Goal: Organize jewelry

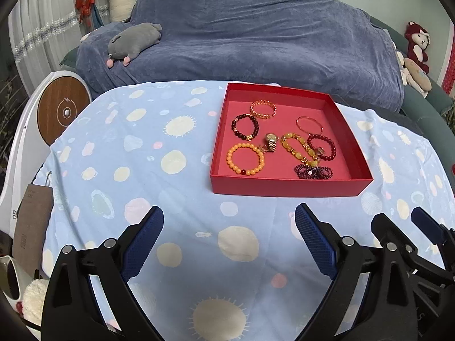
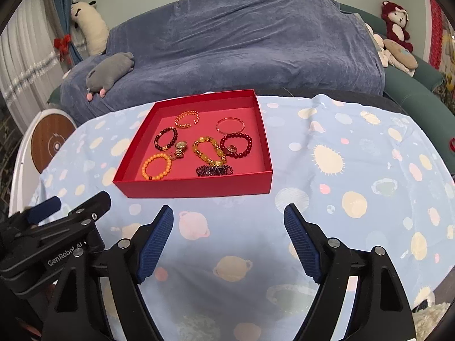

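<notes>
The shallow red cardboard tray [image 2: 199, 189] sits at the far middle of the desk, holding beaded bracelets and a gold metal watch [image 2: 181, 149]. Nearer, both grippers hover over the blue planet-print cloth [image 2: 341, 227], jaws wide and empty: left gripper [image 1: 229, 241], marked "GenRobot AI", beside right gripper [image 2: 228, 241].

Bare tablecloth [image 2: 227, 241] lies before my claws; only the red box's near wall [image 2: 199, 189] stands ahead.
</notes>
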A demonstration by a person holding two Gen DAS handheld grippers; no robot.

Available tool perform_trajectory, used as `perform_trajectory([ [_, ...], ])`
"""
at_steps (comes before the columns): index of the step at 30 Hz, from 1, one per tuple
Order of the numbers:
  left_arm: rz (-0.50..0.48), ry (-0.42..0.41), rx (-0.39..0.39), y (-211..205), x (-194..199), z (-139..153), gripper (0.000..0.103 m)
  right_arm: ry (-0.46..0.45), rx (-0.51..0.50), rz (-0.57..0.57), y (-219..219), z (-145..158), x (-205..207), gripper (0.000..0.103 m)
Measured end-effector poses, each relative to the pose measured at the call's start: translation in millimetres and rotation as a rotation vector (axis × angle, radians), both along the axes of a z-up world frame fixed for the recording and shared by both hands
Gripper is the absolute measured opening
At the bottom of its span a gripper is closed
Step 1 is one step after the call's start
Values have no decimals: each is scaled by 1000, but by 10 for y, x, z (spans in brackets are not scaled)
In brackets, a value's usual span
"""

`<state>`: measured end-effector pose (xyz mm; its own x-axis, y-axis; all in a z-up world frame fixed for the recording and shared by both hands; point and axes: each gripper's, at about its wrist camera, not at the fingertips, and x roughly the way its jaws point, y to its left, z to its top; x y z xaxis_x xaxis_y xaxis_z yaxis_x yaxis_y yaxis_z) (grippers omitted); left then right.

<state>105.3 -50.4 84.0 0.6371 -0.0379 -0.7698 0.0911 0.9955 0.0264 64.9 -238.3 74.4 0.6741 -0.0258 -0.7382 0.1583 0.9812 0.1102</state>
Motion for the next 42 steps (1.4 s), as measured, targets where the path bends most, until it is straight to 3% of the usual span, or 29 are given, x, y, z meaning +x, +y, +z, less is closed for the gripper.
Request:
perform_trajectory([
  [2,4,-2,11,16,-18,-12,90,1,-21,-3,21,-26,-35,84],
  [11,8,-4,31,52,-81,-67,91,-26,-28,-6,35,-48,-109,87],
  [13,18,-6,36,68,-87,-77,91,-31,-26,-13,30,-49,-116,97],
  [42,24,0,46,82,-94,-143,91,-32,-23,-25,30,-78,-107,97],
])
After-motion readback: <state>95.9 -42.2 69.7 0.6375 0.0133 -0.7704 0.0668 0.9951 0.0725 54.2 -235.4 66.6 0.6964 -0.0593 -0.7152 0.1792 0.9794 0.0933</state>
